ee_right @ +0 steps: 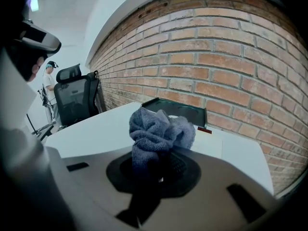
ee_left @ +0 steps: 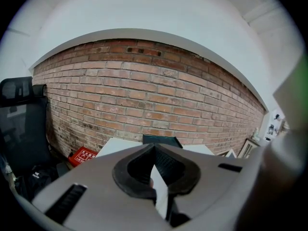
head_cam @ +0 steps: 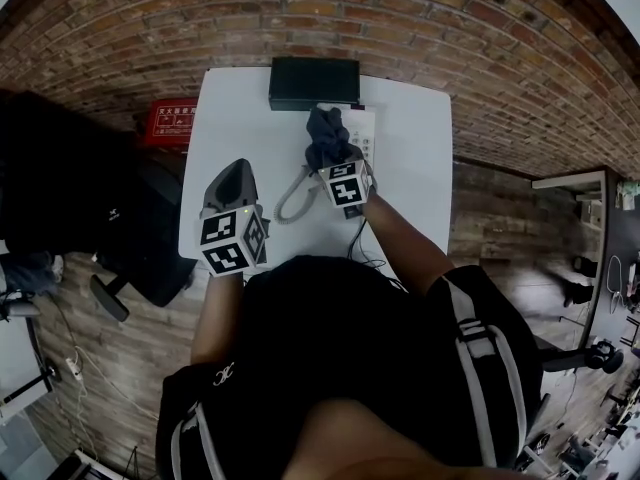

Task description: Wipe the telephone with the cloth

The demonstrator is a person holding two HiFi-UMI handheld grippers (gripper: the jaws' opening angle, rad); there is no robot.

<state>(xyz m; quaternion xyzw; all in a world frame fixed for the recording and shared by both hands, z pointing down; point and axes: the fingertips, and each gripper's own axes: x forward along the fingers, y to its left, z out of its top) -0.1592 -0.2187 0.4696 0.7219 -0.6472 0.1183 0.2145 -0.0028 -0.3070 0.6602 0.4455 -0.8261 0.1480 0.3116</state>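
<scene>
A white telephone (head_cam: 362,130) lies on the white table (head_cam: 420,158) near its far edge, with its coiled cord (head_cam: 290,203) trailing toward me. My right gripper (head_cam: 334,158) is shut on a bunched dark grey cloth (head_cam: 327,133) that rests on or just over the telephone's left part. In the right gripper view the cloth (ee_right: 159,131) sticks up out of the jaws (ee_right: 161,160) and hides the telephone. My left gripper (head_cam: 238,170) hovers over the table's left side, apart from the telephone. Its jaws (ee_left: 154,150) meet at the tips with nothing between them.
A flat black box (head_cam: 313,81) stands at the table's far edge against the brick wall (head_cam: 420,28). A red box (head_cam: 170,121) lies on the floor at the left, beside a black office chair (head_cam: 60,188). A person (ee_right: 48,88) stands far off.
</scene>
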